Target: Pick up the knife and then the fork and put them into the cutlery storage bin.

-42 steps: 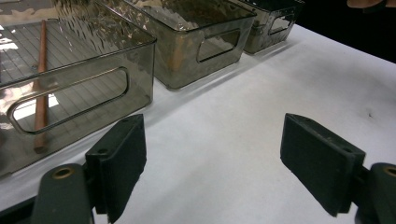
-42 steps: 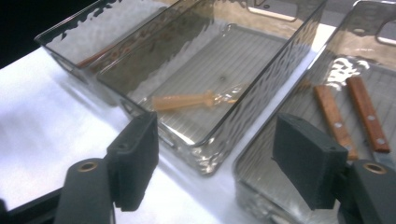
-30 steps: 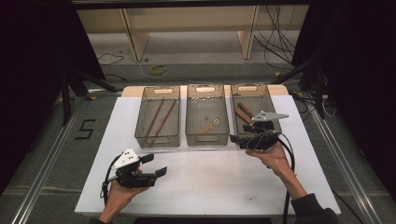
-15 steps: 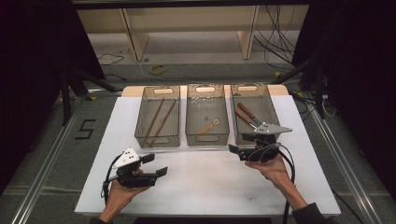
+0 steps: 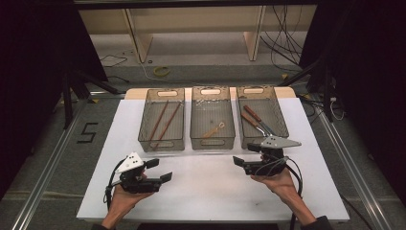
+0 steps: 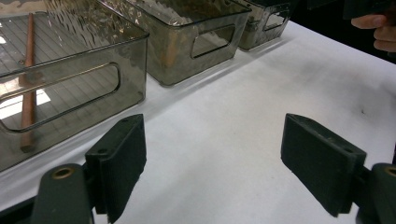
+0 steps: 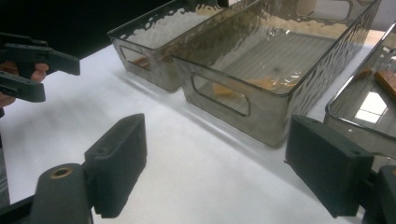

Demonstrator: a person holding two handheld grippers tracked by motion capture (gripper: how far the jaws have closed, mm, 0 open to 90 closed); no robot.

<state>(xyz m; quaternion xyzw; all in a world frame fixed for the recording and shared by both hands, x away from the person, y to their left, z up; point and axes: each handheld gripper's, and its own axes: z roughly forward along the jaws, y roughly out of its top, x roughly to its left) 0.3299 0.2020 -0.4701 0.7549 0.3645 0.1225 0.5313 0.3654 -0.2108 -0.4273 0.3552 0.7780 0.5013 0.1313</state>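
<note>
Three smoky clear bins stand in a row at the back of the white table (image 5: 210, 191). The left bin (image 5: 162, 139) holds two brown sticks (image 5: 163, 120). A small wooden utensil (image 5: 213, 129) lies in the middle bin (image 5: 212, 139), and brown-handled tools (image 5: 256, 120) lie in the right bin (image 5: 282, 124). My right gripper (image 5: 242, 165) hovers just in front of the right bin and points left. Its jaws have just been opening and stand open (image 7: 215, 158) with nothing between them. My left gripper (image 5: 160, 170) rests at the front left, open and empty (image 6: 210, 154).
A wooden shelf unit (image 5: 191, 28) and loose cables (image 5: 287, 28) are on the floor beyond the table. A dark stand (image 5: 325, 81) rises at the back right. White tabletop lies between the two grippers.
The right hand has drawn back from over the right bin toward the near side and sunk a little. Its jaws stand wider. The left hand has kept still.
</note>
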